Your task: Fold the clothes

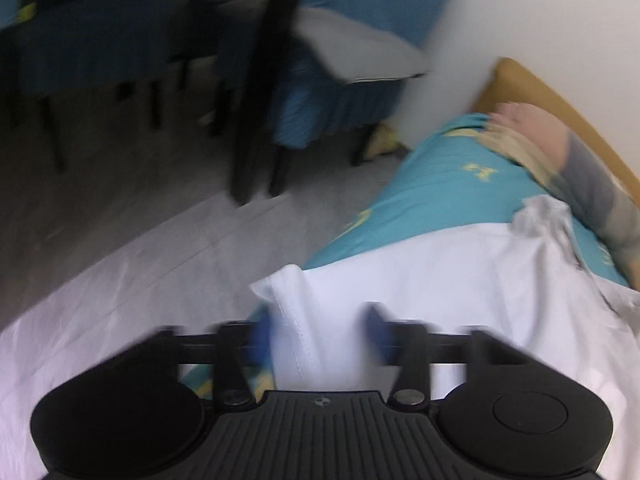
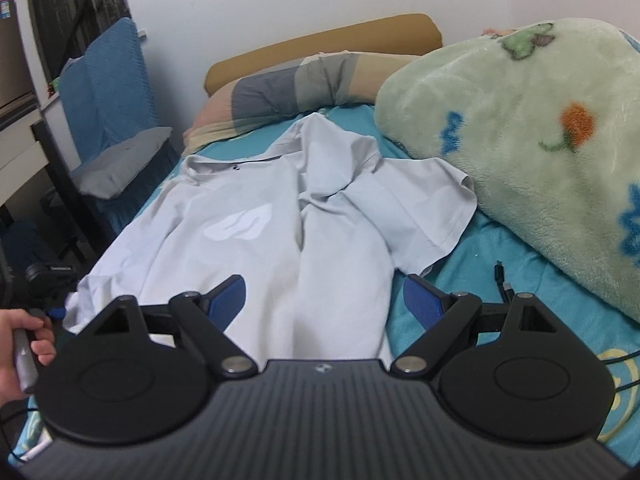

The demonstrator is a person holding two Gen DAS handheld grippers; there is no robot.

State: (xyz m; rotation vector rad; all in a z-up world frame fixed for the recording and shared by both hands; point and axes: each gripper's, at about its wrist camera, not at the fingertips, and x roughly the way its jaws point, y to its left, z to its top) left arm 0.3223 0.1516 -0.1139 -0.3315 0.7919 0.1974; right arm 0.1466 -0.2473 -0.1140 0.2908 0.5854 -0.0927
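At the bottom of the right wrist view the right claw [image 2: 324, 296] hangs with its blue pads spread wide, holding nothing, poised over the lower hem of the pale grey shirt [image 2: 280, 216]; that stance suits someone lining up on the garment rather than carrying it. The shirt lies front-up across the middle of the frame on the teal bed [image 2: 460, 300], its collar toward the top, one short sleeve spread out to the right and a ridge of wrinkles running down its centre, so it is laid out mostly flat rather than folded. At lower left a hand [image 2: 20, 344] grips a grey handle beside the shirt's left hem corner. In the blurred left wrist view the left claw [image 1: 318, 332] has its blue pads apart with a stitched edge of the white cloth standing between them; they look parted, though the blur keeps me from saying whether they touch the fabric. A dark cable [image 2: 502, 280] lies on the bed right of the shirt. Farther up, a green fleece blanket [image 2: 520, 152] is heaped at right, clear of the working area, and a striped pillow [image 2: 288, 88] rests against the tan headboard [image 2: 320, 42] at the top.
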